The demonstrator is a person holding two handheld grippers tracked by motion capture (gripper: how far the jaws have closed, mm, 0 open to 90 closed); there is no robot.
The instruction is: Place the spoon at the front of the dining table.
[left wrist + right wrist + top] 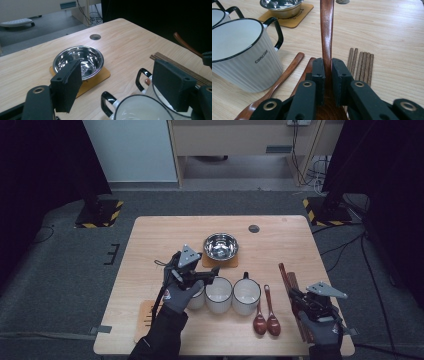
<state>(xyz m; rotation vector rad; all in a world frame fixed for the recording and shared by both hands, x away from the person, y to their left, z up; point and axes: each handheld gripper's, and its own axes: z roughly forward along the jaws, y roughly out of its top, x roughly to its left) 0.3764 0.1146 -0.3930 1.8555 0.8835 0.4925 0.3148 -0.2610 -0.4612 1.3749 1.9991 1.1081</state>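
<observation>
Right gripper (327,82): my jaws are clamped on the handle of a long dark-brown wooden spoon (326,30); its handle runs straight away from me over the table.
Left gripper (120,87): my jaws stand wide apart with nothing between the pads, hovering over the white ribbed enamel mugs with black rims (140,107).
Hidden: the held spoon's bowl end is lost behind my jaws; the nearest mug is cut off by the frame edge.
Spoon, look: glossy reddish-brown wood, slim handle.
Spoon, place: at the table's right side, just beside a bundle of brown wooden chopsticks (362,63).
Farther out: two more wooden spoons (266,317) lie right of the mugs; a shiny steel bowl (220,245) sits on a tan square coaster (100,77) on the light wooden table (280,240).
</observation>
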